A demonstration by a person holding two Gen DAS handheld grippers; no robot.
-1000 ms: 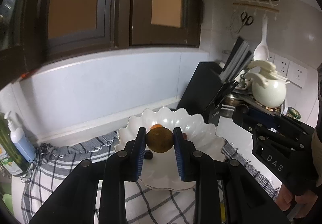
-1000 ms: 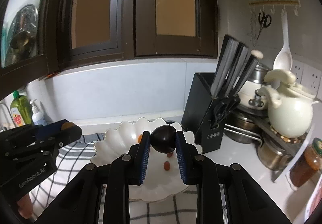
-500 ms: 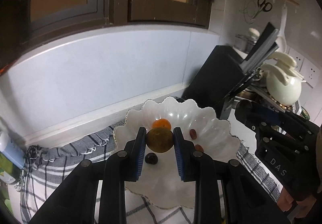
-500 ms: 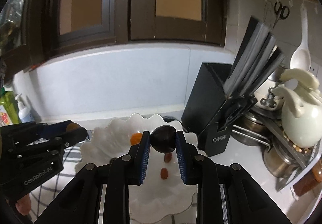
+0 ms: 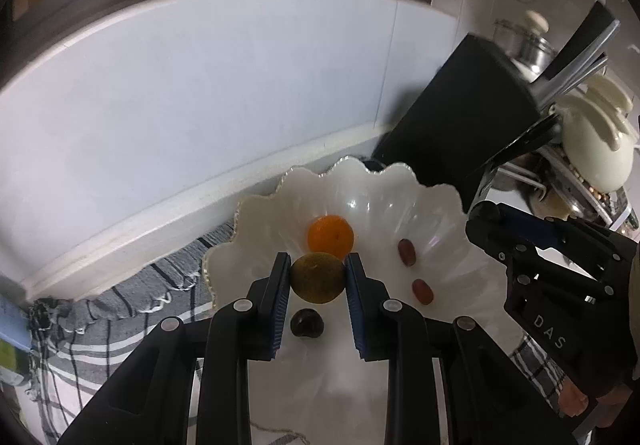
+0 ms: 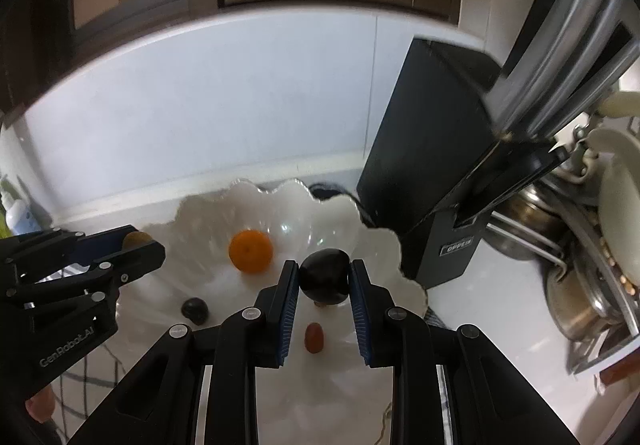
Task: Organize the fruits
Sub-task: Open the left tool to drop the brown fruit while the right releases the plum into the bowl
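The left gripper (image 5: 318, 277) was clamped on a round, dull yellow-green fruit (image 5: 317, 277), its blue-edged pads pressed against both sides. It held the fruit just above the near part of a white scalloped bowl (image 5: 436, 205). In the right-wrist view the same gripper (image 6: 138, 241) came in from the left over the bowl's rim, the fruit showing as a small brownish lump between its tips.

The right gripper (image 6: 324, 277) gripped a dark, almost black round fruit (image 6: 324, 276) in the same way, poised over the right side of the bowl (image 6: 208, 213). From the left-wrist camera its black body (image 5: 532, 265) stood at the bowl's right edge, with fingers of a hand (image 5: 576, 401) visible behind it.

Inside the bowl lay an orange citrus (image 5: 331, 237) toward the back, a small dark fruit (image 5: 307, 323) nearer the front, and two reddish oval fruits (image 5: 422, 291) on the right, all apart from one another.

The bowl rested on a grey checked cloth (image 5: 120, 325) with a frayed edge. Just behind and to the right stood a black knife block (image 6: 432, 173), and past it a cream teapot (image 5: 596, 149) on a rack.
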